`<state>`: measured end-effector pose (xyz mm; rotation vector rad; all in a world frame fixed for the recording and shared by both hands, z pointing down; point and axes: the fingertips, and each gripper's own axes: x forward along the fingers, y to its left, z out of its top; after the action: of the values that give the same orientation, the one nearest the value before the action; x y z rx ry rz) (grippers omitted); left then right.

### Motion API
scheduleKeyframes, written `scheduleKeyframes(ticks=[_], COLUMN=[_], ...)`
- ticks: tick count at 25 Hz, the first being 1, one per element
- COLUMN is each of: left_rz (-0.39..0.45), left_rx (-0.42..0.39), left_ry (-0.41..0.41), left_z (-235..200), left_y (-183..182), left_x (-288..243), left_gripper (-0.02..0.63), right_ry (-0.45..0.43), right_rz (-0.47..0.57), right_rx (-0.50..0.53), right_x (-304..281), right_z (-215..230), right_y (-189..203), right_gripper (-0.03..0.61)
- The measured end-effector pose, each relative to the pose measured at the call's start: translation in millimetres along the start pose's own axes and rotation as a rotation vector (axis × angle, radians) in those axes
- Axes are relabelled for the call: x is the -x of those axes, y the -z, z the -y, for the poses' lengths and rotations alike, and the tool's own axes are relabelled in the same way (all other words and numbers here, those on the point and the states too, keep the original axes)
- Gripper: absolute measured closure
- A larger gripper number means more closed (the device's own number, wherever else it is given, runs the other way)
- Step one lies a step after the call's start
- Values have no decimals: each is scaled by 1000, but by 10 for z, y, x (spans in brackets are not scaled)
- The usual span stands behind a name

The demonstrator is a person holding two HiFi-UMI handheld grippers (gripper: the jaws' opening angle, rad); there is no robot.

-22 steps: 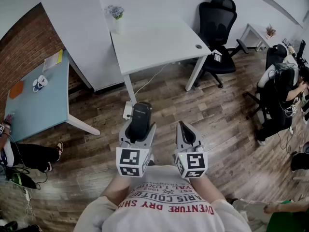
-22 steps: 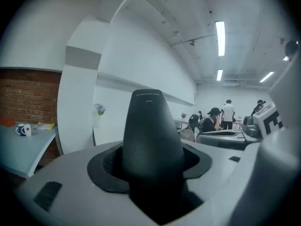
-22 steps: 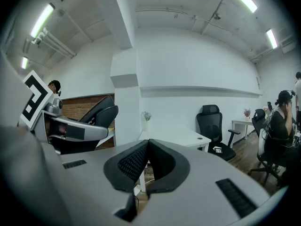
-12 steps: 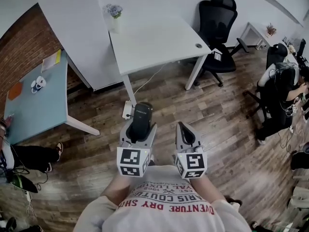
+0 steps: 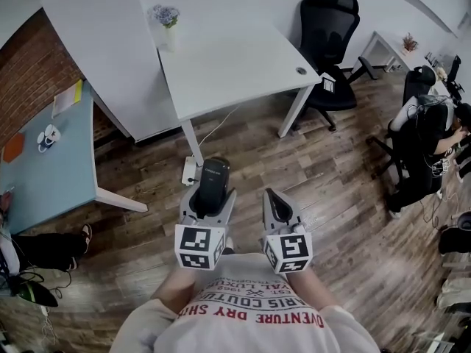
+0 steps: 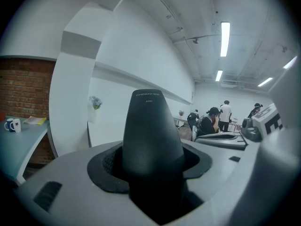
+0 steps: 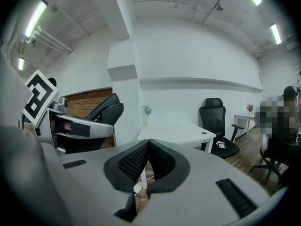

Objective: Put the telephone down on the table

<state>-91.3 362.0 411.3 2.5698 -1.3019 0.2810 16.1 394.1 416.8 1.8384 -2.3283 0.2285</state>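
The whole view slides: the white table [image 5: 235, 65] and the blue table [image 5: 44, 175] have both drifted left in the head view since a moment ago, and the two grippers sit a touch lower and further left, while the grip itself has not changed. Count it up: two grippers, one telephone, two tables. The left gripper [image 5: 210, 195] is clamped on the black telephone [image 5: 215, 173], jaws spread wide around its body, the handset's narrow end sticking out past the tips. So the telephone is in the air over the wood floor [image 5: 294, 168], short of the white table's near corner, touching no table. The right gripper [image 5: 274, 197] is just beside it, jaws pressed together with nothing between the pads. On the white table there is one vase of flowers [image 5: 165, 22] near the far edge. On the blue table, two mugs [image 6: 11, 125] stand close together. One power strip [image 5: 189, 172] lies on the floor by the white table's leg. One black office chair [image 5: 327, 35] stands at the table's right end, a brick wall [image 5: 37, 65] runs behind the blue table, and a seated person [image 5: 427, 123] is off at the right edge.
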Motion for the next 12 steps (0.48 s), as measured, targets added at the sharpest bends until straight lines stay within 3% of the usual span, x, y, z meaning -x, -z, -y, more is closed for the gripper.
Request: scheduleKeyframes(ticks=[12], left_rz=[-54], left_rx=[39], left_ry=[-18], left_z=[-666], left_y=[127], left_x=[-245], left_gripper=[319], right_ry=[33], right_rz=[-73], right_rx=[-53], right_x=[-620], right_z=[-54], right_y=[161], right_gripper=[561])
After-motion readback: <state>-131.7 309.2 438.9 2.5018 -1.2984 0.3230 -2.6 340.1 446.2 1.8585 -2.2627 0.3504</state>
